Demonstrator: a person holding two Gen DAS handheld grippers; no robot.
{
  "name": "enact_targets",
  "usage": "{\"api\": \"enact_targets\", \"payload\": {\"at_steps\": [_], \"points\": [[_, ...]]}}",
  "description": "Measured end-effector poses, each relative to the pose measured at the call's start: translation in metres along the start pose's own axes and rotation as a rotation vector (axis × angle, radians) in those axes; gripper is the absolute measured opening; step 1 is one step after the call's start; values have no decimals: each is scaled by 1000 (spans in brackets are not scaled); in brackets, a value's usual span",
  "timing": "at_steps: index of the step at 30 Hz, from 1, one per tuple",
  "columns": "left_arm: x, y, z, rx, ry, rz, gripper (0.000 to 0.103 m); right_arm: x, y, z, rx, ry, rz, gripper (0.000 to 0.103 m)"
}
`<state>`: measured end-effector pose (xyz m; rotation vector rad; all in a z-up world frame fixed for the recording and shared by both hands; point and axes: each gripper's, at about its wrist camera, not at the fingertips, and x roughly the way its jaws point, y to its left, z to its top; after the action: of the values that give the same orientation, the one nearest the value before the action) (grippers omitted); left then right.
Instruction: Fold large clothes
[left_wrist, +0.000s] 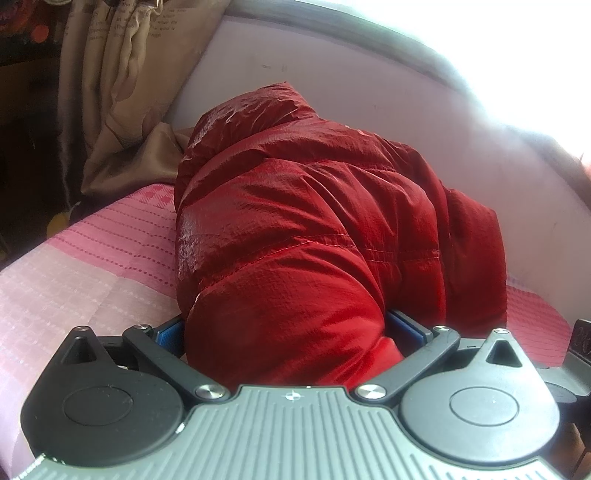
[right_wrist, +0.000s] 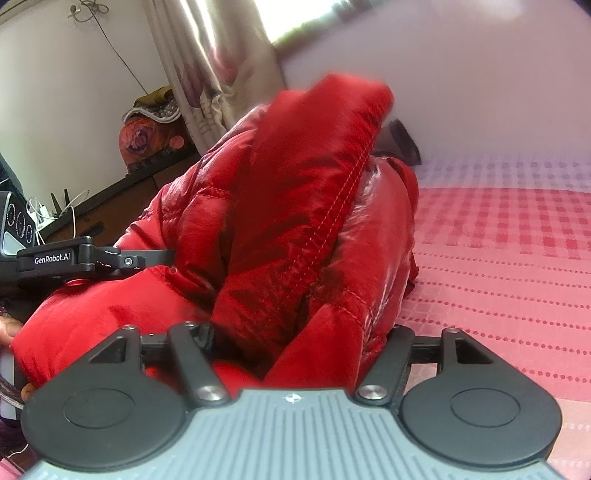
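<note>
A puffy, shiny red jacket (left_wrist: 314, 221) lies bunched in a high heap on the pink bed cover (left_wrist: 92, 266). My left gripper (left_wrist: 288, 328) is shut on its near edge, and thick red fabric bulges out between the blue pads (left_wrist: 170, 332). In the right wrist view a stitched fold of the same jacket (right_wrist: 295, 221) rises straight ahead. My right gripper (right_wrist: 303, 332) has a wad of it filling the gap between the fingers, whose pads are buried in cloth. The left gripper's black body (right_wrist: 92, 258) shows at the left, reaching into the jacket.
A lilac wall (left_wrist: 369, 92) runs behind the bed. A beige curtain (left_wrist: 122, 92) hangs at the left. Checked pink cover (right_wrist: 498, 277) stretches to the right. A dark object (right_wrist: 402, 142) sits by the wall behind the jacket. A shelf with cables (right_wrist: 55, 214) stands far left.
</note>
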<state>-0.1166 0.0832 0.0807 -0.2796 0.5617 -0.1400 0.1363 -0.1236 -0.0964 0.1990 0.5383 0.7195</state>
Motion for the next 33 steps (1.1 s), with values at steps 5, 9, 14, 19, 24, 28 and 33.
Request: {"api": "enact_targets", "payload": {"at_steps": [5,9,14,19,24,28,33], "points": [[-1,1,-3,5,-17,0,103,1,3,-1,-10,-4,-13,68],[-3,3,-5,5,-33,-5,103,1,4,-2,-15,-5,-20,70],[-7,0,-5,25,-45,10,103,1,5,-3,-17,-9,-32,73],[-12,-1,-5,30,-50,25,103,1,7,-3,-22,-14,-53,79],[-20,-4,-5,51,-58,51,103,0,10,-3,-35,-14,-59,80],[-28,-7,-5,75,-69,76,103,0,9,-3,-35,-14,-69,85],[-37,-14,-4,113,-85,113,103,-3,10,-3,-25,-13,-83,87]]}}
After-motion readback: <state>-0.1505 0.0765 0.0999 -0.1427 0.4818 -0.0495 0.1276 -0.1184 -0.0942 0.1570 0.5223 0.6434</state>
